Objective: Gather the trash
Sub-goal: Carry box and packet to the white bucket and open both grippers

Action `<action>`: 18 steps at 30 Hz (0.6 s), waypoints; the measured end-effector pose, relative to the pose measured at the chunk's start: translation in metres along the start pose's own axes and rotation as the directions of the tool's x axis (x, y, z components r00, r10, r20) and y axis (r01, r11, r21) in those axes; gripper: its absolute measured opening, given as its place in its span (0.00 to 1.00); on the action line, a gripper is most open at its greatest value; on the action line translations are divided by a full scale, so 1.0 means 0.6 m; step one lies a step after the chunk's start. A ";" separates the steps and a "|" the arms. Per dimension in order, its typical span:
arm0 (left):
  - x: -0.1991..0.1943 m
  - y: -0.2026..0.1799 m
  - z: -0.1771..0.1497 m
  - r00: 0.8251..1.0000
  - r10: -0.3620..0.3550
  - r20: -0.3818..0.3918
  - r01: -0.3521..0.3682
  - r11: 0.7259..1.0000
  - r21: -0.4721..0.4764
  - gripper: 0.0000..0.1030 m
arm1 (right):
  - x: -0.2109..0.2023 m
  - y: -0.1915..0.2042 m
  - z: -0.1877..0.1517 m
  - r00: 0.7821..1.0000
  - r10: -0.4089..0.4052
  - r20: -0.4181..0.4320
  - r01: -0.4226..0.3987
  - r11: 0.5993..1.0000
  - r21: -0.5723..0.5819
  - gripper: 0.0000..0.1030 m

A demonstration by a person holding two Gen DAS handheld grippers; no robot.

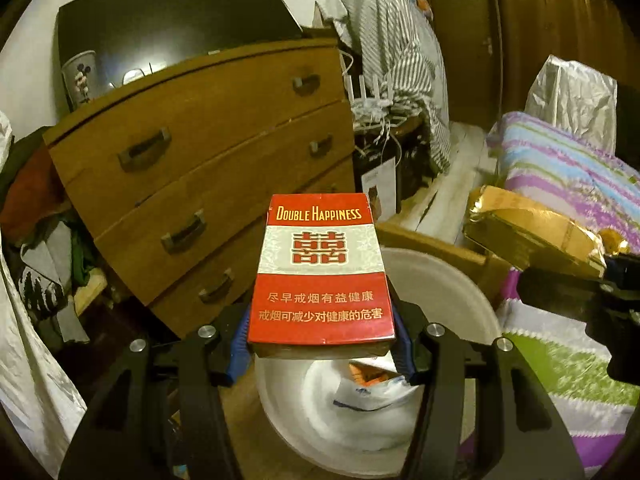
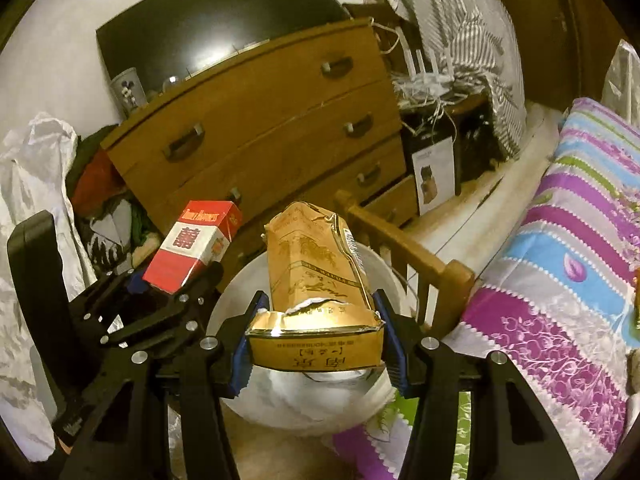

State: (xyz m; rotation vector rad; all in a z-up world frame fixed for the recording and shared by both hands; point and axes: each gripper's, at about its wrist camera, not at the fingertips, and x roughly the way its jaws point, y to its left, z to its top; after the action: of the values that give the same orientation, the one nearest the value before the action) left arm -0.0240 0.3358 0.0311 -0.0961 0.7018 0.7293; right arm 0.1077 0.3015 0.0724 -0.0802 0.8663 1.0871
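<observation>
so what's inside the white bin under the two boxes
The white bin holds a white plastic liner with crumpled white packaging and an orange scrap on top. The red box and the fingers cover the rest, so anything deeper is hidden.

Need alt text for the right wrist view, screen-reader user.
The right claw grips a torn gold cigarette pack above a white bin lined with a white bag. To its left, the left claw holds a red and white Double Happiness pack; a wooden dresser stands behind.
</observation>
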 end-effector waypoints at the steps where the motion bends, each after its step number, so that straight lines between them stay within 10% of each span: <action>1: 0.005 0.003 -0.002 1.000 -0.001 -0.006 0.001 1.000 -0.002 0.52 | 0.007 0.001 0.000 1.000 -0.001 -0.008 0.001 1.000 0.004 0.53; 18: 0.049 0.024 -0.024 0.998 -0.009 -0.055 0.008 1.000 -0.020 0.52 | 0.068 0.006 -0.013 0.997 -0.001 -0.077 0.002 1.000 0.013 0.53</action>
State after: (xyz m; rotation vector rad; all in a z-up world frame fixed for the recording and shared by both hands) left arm -0.0257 0.3594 0.0040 -0.1372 0.7464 0.7279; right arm 0.1076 0.3301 0.0417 -0.1128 0.9421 1.0826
